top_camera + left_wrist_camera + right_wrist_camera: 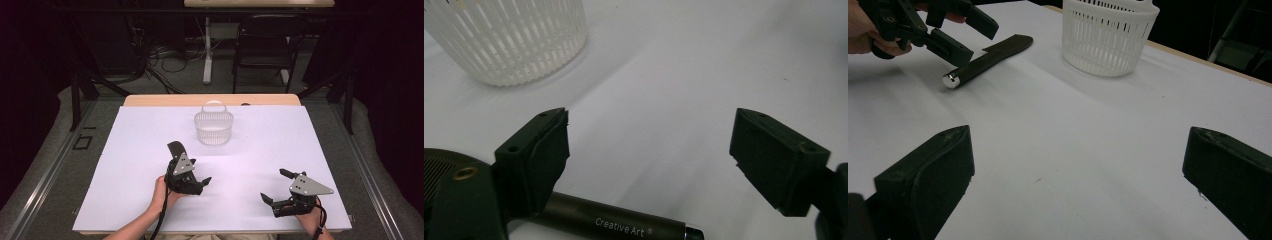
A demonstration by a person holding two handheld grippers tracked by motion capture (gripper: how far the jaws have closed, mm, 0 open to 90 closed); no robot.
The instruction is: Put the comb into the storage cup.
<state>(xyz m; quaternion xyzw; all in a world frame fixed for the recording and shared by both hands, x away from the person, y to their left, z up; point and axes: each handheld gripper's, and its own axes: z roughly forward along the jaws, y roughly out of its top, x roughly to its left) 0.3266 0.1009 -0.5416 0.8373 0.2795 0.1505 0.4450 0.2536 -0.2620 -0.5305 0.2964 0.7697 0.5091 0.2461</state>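
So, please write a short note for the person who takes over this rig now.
Left claw: open, low over the dark brush lying flat on the white table; jaws are either side of its handle, not gripping.
Right claw: open, empty, resting near the table's front right.
White basket: upright at the far middle; I cannot tell whether anything is in it.
Done: left claw lined up on the brush.
Left: probably close, lift, and put the brush into the basket.

Dark brush [988, 59] flat on table, near basket [1108, 37]
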